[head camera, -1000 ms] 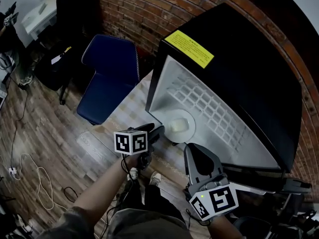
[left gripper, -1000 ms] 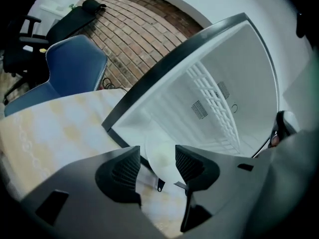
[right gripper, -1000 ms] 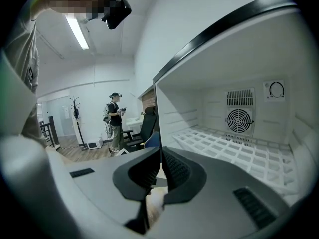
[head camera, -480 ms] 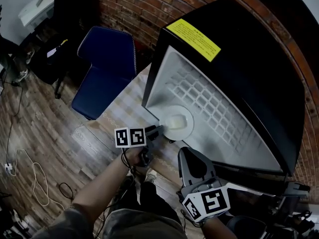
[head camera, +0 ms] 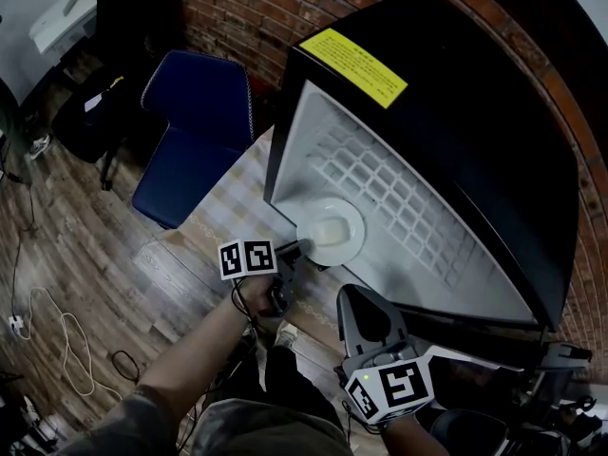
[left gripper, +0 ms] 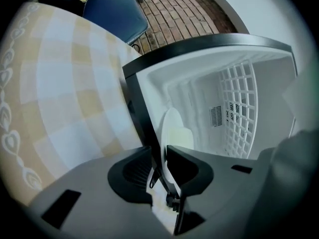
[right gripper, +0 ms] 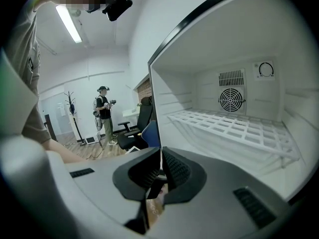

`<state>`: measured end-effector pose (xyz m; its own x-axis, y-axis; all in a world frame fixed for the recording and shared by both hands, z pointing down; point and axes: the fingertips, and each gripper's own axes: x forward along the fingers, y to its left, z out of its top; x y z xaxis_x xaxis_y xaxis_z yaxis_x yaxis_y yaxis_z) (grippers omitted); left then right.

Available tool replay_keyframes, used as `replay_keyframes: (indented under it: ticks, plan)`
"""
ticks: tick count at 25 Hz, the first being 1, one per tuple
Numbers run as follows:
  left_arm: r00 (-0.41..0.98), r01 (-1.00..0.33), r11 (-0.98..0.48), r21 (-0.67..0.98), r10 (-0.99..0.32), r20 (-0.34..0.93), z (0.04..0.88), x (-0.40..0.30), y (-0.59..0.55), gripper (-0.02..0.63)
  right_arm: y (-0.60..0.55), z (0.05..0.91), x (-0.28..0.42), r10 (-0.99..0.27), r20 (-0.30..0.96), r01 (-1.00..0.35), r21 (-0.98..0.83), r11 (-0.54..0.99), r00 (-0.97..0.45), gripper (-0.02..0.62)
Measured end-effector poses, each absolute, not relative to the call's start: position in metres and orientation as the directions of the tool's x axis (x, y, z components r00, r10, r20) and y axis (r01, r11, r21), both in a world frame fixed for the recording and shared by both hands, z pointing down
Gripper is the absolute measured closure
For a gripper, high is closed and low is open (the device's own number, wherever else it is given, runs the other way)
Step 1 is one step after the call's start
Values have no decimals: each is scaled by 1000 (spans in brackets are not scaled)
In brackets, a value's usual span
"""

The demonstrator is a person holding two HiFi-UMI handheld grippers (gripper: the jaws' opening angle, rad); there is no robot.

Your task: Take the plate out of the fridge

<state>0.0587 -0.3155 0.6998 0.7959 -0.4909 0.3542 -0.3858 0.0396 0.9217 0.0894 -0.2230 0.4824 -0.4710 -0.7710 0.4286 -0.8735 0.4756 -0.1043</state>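
Seating, a blue chair (head camera: 195, 131), stands well left of the work and plays no part. Next comes the bench (head camera: 228, 212) with its checked cloth, which carries the fridge (head camera: 456, 112) and offers the nearest landing place.

We hold the left gripper (head camera: 296, 248) at the mouth of the compartment. In the left gripper view its fingers (left gripper: 187, 166) stand narrow, and the near rim of the plate (left gripper: 171, 126) runs down into the gap between them, so we judge the rim to be clamped. The plate (head camera: 353, 243) lies low at the front of the compartment, near its left wall, with a pale lump (head camera: 328, 228) resting on it.

For the step in hand, we recommend the following:
- Keep the grip firm. A rim grasp leaves the far side of the plate unsupported.
- Draw straight back along the line of the fingers, level, so the lump does not slide.
- Keep clear of the left door frame (left gripper: 144, 128), which sits just beside the rim.

The right gripper (head camera: 361, 300) waits below the opening, apart from the plate. Its fingers (right gripper: 175, 171) are closed together on nothing. We would keep it free, ready to steady the far rim once the plate is clear. Farthest right, the wire shelf (head camera: 380, 183) spans the compartment. Lift no higher than needed beneath it.
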Motion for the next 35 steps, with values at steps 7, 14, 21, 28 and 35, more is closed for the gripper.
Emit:
replay_keyframes:
  ticks: [7,14,21,28,35]
  plan:
    - [801,-300,87,950,-518,300,691,62,-317,566,-214,487,96,-773,439,-882,-112,457,-457,563]
    - [819,-235,100,967,-516,252,682,65,-319,578,-210,485,98,-778,433,-883,-110,456,-456,563]
    - [830,-250,78,965,-497,255,671,60,-317,580,-206,479,103,-786,426,-887,-101,450,-447,563]
    - [833,-186,112,976,-509,217,656,47,-302,580,-210,462,105,-800,399,-887,-88,453,-448,563]
    - [838,-157,86,984,-515,179,615,33,-288,579,-216,440,102,-818,348,-883,-71,463,-458,563]
